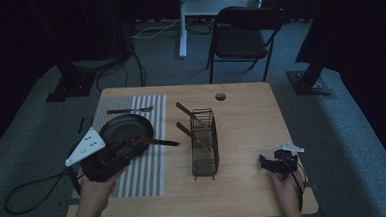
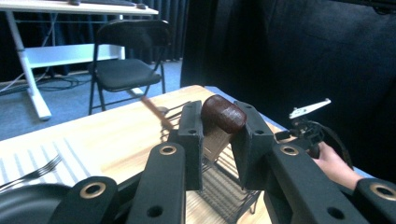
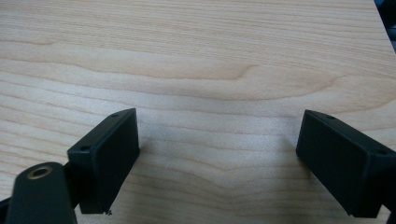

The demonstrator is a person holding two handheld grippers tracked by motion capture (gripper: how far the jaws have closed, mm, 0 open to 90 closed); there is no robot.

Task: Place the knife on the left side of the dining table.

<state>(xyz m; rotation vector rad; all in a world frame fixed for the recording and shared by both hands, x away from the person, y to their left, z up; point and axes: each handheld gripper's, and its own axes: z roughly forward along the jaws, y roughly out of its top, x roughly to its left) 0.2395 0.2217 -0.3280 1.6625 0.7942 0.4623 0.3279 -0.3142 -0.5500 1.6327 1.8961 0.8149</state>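
Knife (image 2: pixel 223 113) handle clamped between left claw (image 2: pixel 218 135) jaws

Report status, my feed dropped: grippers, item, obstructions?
Left gripper shut on brown-handled knife, over black round plate. Right gripper open, empty, above bare wooden table. Black wire rack stands between.

The bench (image 1: pixel 246 115) was light wood with a small round hole (image 1: pixel 220 96) near its far edge. A striped placemat (image 1: pixel 147 173) covered its left part. A dark round plate (image 1: pixel 124 129) rested on the placemat, and a fork (image 1: pixel 129 110) lay beyond it. A black wire rack (image 1: pixel 205 145) stood near the bench centre — two brown-handled utensils (image 1: pixel 187 111) leaned in it. Behind the bench, on grey carpet, stood a black folding chair (image 1: pixel 245 35) and a white desk leg (image 1: pixel 181 24) — cables (image 1: pixel 152 30) trailed nearby.
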